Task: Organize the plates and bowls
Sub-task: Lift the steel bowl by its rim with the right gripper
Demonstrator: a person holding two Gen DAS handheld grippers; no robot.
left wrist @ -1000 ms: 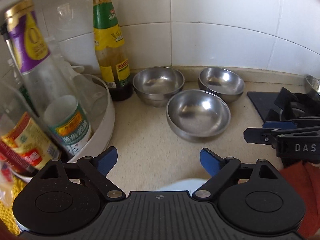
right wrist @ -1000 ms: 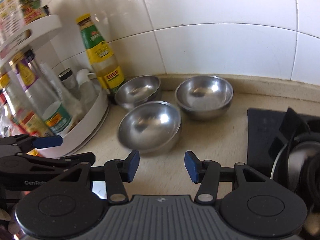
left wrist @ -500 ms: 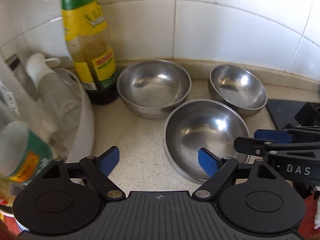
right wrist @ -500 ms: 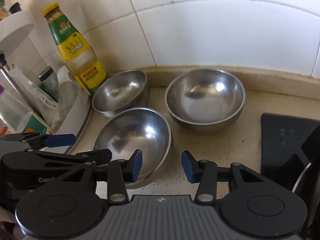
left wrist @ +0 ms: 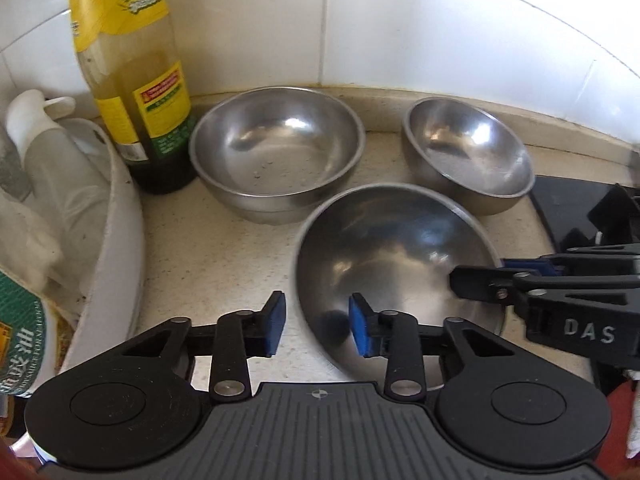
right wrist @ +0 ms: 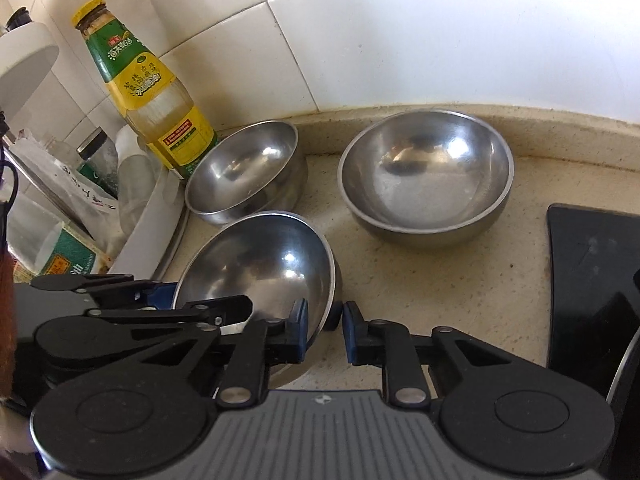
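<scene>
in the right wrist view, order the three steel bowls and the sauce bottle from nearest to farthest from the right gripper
1. Near bowl: its rim sits between the right gripper jaws, on the left.
2. Right bowl: ahead, slightly right, by the wall.
3. Left bowl: ahead left; close to the right bowl in distance, hard to call.
4. Sauce bottle: far left, behind the left bowl.

A tall sauce bottle (right wrist: 158, 92) with a green and yellow label and a yellow cap is standing upright against the white wall tiles (right wrist: 420, 40), just beside a white round rack (left wrist: 120, 216) — the rack is holding a cloudy plastic bottle (left wrist: 44, 148) with a white nozzle, a dark-lidded jar (right wrist: 93, 146) and a green-labelled container (left wrist: 18, 340), all crowded together. The speckled beige countertop (right wrist: 452, 280) is running back to a low raised lip under the tiles. A black stove surface (right wrist: 592, 280) is sitting at the right edge — only partly in view.
</scene>
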